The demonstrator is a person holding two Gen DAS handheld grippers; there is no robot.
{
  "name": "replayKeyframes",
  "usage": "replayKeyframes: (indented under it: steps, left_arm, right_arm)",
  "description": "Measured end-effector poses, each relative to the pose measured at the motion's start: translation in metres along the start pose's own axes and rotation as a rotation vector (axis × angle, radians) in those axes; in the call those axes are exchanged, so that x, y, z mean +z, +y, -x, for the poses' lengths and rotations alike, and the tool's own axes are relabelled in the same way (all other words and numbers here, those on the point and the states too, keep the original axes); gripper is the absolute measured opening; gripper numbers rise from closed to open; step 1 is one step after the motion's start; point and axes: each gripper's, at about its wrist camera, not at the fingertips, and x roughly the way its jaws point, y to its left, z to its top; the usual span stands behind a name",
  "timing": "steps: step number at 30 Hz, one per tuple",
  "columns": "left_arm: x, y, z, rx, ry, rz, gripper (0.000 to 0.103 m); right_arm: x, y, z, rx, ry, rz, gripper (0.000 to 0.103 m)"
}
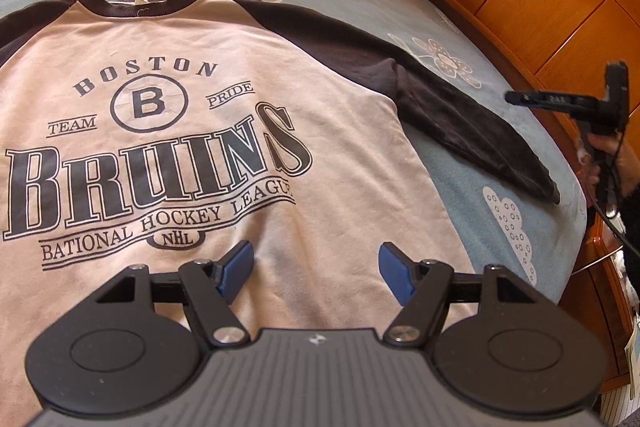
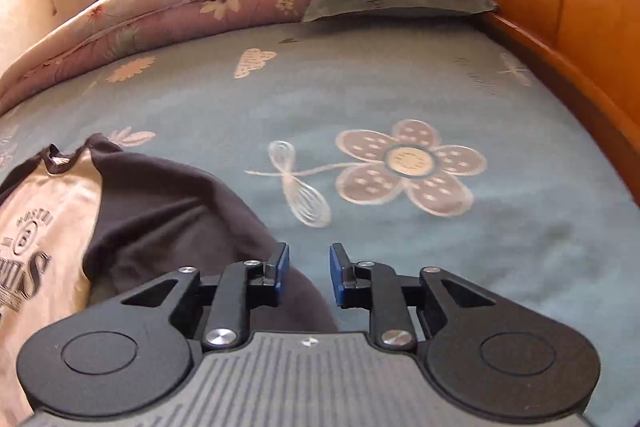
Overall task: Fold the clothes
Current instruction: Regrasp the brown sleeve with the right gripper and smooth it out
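the shirt [image 1: 208, 147] lies flat, print up, on the bed [image 1: 460, 163], not yet folded. left gripper [image 1: 316, 273] hovers over its hem, fingers apart. at 3 o'clock, right gripper [image 2: 308, 275], fingers apart and empty, hangs over the dark sleeve [image 2: 168, 219]; next, likely pinch that sleeve and fold it inward.

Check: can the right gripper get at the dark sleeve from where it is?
Probably yes. The right gripper is open, holds nothing, and sits right over the dark sleeve, which lies flat on the blue bedsheet with nothing on it.
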Motion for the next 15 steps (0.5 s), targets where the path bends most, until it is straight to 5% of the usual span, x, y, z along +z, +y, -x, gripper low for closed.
replayKeyframes:
  steps: [4, 9, 15]
  left_arm:
    - [-0.005, -0.004, 0.008, 0.003, 0.0, -0.008, 0.069]
    - [-0.008, -0.006, 0.012, 0.021, 0.011, -0.005, 0.069]
    - [-0.01, -0.011, 0.009, 0.039, 0.03, -0.01, 0.069]
  right_arm:
    - [-0.043, -0.057, 0.041, -0.067, -0.006, -0.174, 0.03]
    - [-0.095, -0.109, 0.054, -0.001, -0.019, -0.465, 0.031]
    - [-0.11, -0.114, 0.036, 0.08, -0.103, -0.543, 0.039]
